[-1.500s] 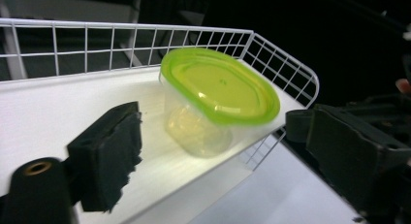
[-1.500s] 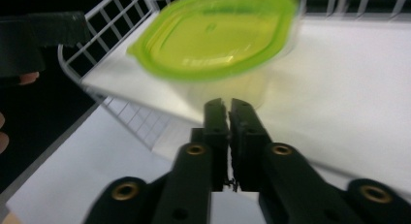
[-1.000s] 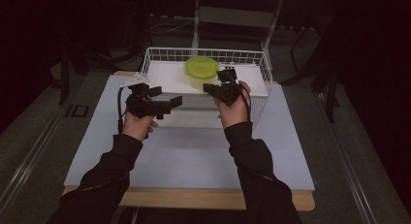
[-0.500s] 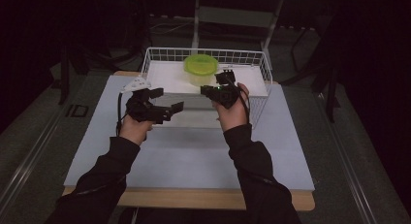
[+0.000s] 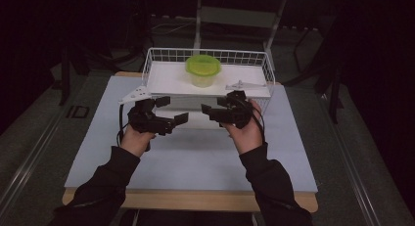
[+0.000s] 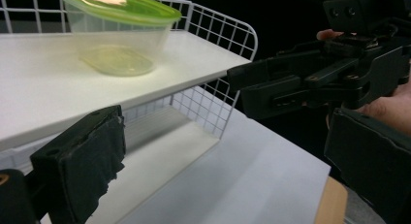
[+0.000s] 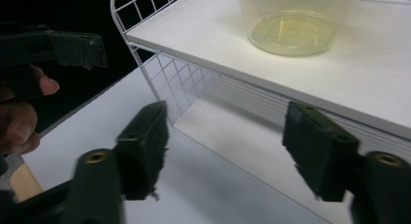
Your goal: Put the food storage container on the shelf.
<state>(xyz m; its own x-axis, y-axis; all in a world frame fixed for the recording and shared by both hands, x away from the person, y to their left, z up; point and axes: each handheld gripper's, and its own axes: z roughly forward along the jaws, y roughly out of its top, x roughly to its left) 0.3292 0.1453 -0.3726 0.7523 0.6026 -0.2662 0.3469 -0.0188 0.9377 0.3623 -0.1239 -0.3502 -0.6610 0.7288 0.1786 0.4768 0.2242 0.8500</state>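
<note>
This is looking like a lab or test studio — a white table (image 5: 195,157) is standing alone on a grey floor (image 5: 34,138), darkness is surrounding it, and bare metal stands (image 5: 198,20) are rising behind — nothing homely.

Pretty dark room overall: the surroundings in the high view are swallowed in near-black, while the table (image 5: 195,157) and the white shelf (image 5: 171,81) are lit from above and come out pale and a bit washed out. A glare streak is caught on the green lid (image 6: 111,3) in the left gripper view. Soft shadow is thrown under the shelf. The near jaws are blurred in the right gripper view, and the edges look slightly stretched.
</note>
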